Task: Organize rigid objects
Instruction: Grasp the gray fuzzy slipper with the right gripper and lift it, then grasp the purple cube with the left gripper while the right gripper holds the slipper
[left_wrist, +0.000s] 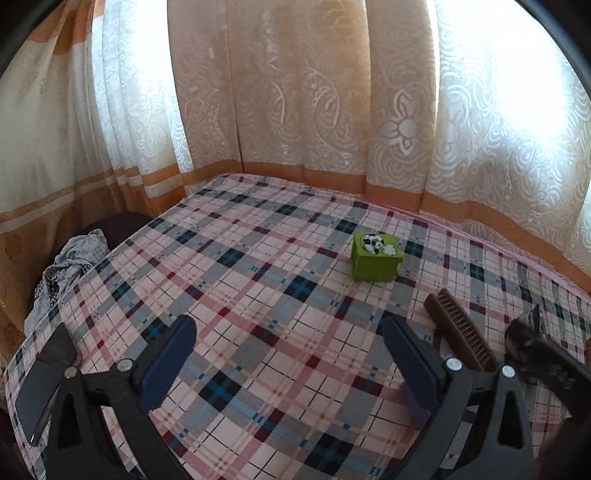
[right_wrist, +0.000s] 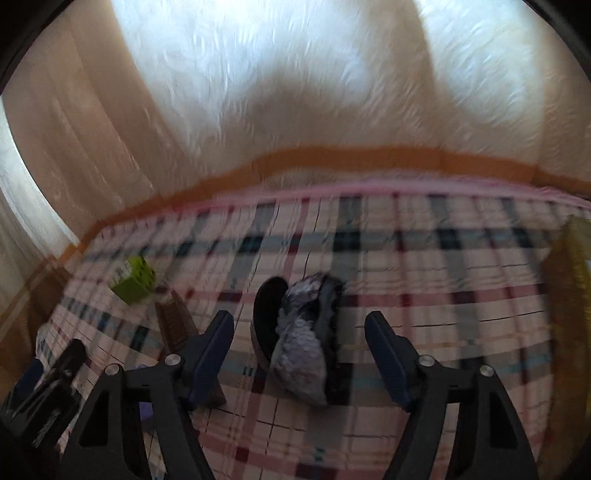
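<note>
The right gripper (right_wrist: 299, 332) stands with its jaws apart and nothing pressed between them; a fuzzy grey slipper (right_wrist: 301, 332) lies on the bed straight ahead of it, between the lines of the two fingers but not yet touched by either. The slipper's long axis runs nearly along the direction the gripper points, toe end away and tilted slightly to the right, so the jaws would close across its narrow width. It rests partly on its side: the dark sole or lining opening shows on its left, the woolly grey upper in the middle, a darker edge on the right. The view is blurred, so finer detail cannot be told.

The left gripper (left_wrist: 288, 354) is also spread open and empty, over bare plaid bedsheet (left_wrist: 258, 277). A brown comb (left_wrist: 461, 328) lies just beyond its right finger, angled diagonally, and a green box (left_wrist: 375, 258) with a football picture on top sits farther ahead, well apart from both. The right hand looks the nearer one to the slipper; the left is nearer the comb
</note>
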